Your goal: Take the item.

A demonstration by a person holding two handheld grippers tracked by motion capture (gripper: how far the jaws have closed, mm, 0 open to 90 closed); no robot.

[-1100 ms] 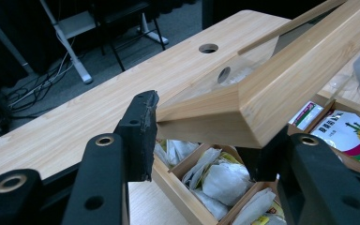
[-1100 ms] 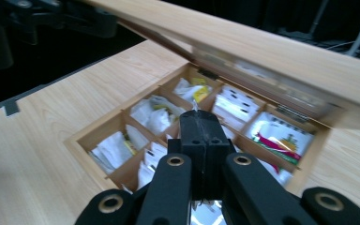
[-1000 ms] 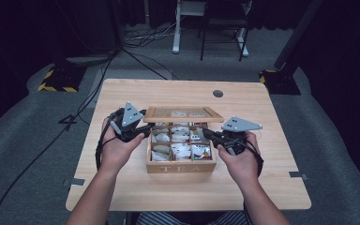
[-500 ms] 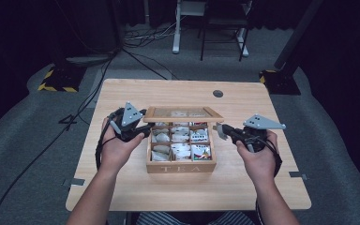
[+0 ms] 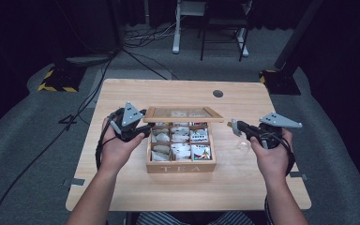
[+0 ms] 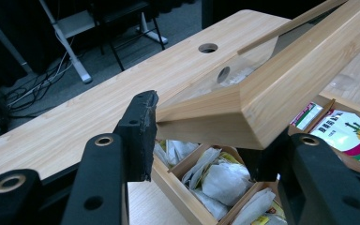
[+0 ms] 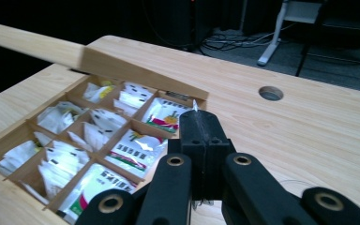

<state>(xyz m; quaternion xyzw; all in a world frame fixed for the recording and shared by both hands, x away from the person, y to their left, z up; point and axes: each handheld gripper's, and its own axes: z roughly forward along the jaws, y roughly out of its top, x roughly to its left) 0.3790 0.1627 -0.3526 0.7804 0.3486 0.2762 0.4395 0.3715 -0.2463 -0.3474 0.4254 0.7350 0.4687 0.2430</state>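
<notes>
The box sits mid-worktop, between the two tongs. The left tongs are at its left rear corner, jaws either side of the raised lid, which hangs over the rear compartments. The right tongs are well right of the box, above the worktop. Packets lie in the compartments, ahead-left of the right tongs. A hole lies behind both, right of the lid.
</notes>
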